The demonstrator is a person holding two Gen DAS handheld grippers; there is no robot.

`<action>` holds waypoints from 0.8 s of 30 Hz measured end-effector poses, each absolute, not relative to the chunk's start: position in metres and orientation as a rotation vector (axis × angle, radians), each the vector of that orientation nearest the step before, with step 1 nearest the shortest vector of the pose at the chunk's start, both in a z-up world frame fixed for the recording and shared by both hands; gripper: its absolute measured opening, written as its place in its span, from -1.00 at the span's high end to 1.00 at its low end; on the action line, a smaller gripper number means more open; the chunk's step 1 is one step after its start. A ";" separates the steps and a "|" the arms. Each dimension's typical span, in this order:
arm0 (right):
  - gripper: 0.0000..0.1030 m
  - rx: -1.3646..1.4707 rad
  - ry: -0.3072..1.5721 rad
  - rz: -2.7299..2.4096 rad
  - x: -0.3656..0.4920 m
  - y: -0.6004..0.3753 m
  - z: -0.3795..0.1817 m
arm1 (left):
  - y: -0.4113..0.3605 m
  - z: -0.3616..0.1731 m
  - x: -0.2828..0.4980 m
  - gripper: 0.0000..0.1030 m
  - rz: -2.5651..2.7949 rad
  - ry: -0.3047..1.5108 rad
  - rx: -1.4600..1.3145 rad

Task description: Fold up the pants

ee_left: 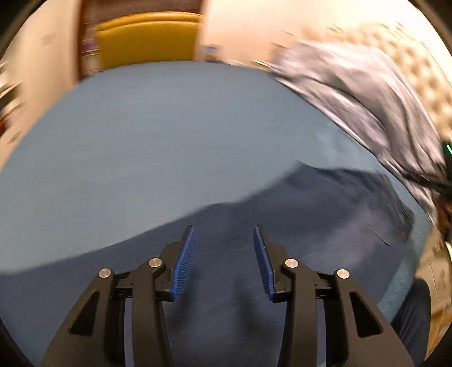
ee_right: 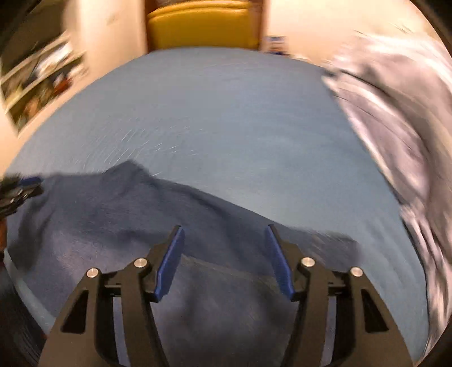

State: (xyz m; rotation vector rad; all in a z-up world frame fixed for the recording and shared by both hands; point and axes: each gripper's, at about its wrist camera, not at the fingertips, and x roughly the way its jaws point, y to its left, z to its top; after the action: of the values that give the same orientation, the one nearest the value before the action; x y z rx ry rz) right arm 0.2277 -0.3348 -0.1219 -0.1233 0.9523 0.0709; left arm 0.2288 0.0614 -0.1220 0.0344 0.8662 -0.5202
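Lying on the blue cloth-covered table [ee_left: 141, 141], the dark navy fabric pants [ee_left: 282, 225] spread below both grippers, nearest the camera in each wrist view; a doubled layer with a straight edge shows under the right gripper [ee_right: 224, 234], so at least one fold looks made, though blur hides the garment's outline. The left gripper [ee_left: 224, 234] hangs above the cloth with its ribbed blue pads parted and nothing between them; the right gripper's jaws likewise stand apart and empty. A crumpled grey-lilac heap of clothing [ee_right: 395, 113] sits at the table's far right; a mustard-yellow padded chair [ee_right: 203, 25] stands beyond. Further folding and squaring probably remain.
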 end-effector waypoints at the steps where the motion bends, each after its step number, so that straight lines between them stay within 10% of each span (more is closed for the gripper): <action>1: 0.00 -0.145 0.973 0.082 0.241 -0.328 -0.134 | 0.043 -0.134 0.237 0.26 -0.528 0.873 0.068; 14: 0.11 -0.063 0.978 -0.042 0.268 -0.362 -0.182 | 0.051 -0.150 0.268 0.18 -0.301 0.874 0.036; 24: 0.14 0.012 0.856 -0.330 0.164 -0.457 -0.117 | -0.026 -0.159 0.269 0.13 -0.223 0.878 0.273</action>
State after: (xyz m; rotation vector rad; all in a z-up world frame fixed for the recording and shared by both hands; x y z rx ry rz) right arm 0.1642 -0.4565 -0.1173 0.0116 0.8563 -0.3299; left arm 0.2689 -0.0265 -0.1591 0.2727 0.8778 -0.2234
